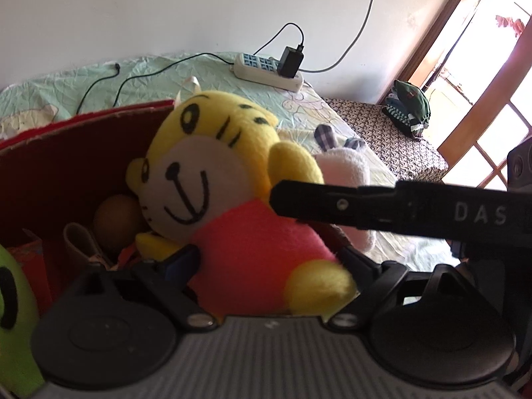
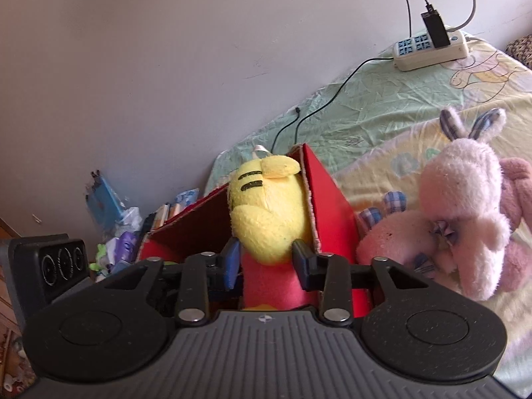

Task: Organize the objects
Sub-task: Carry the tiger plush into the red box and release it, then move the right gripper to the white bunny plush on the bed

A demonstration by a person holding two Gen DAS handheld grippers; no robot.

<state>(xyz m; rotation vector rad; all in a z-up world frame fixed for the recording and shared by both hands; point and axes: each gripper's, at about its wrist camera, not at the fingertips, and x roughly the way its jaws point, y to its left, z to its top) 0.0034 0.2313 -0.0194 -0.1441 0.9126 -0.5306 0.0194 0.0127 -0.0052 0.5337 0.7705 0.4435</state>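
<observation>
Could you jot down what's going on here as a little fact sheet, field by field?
Setting: bed with a green patterned sheet, against a white wall
Held item: yellow tiger plush in a pink shirt
Left gripper: fingers either side of the plush's body
Right gripper: fingers either side of the plush
Container: red cardboard box, open, plush over it
Already in box: brown ball
Waiting on bed: pink bunny plush
Also there: power strip with a black charger
</observation>
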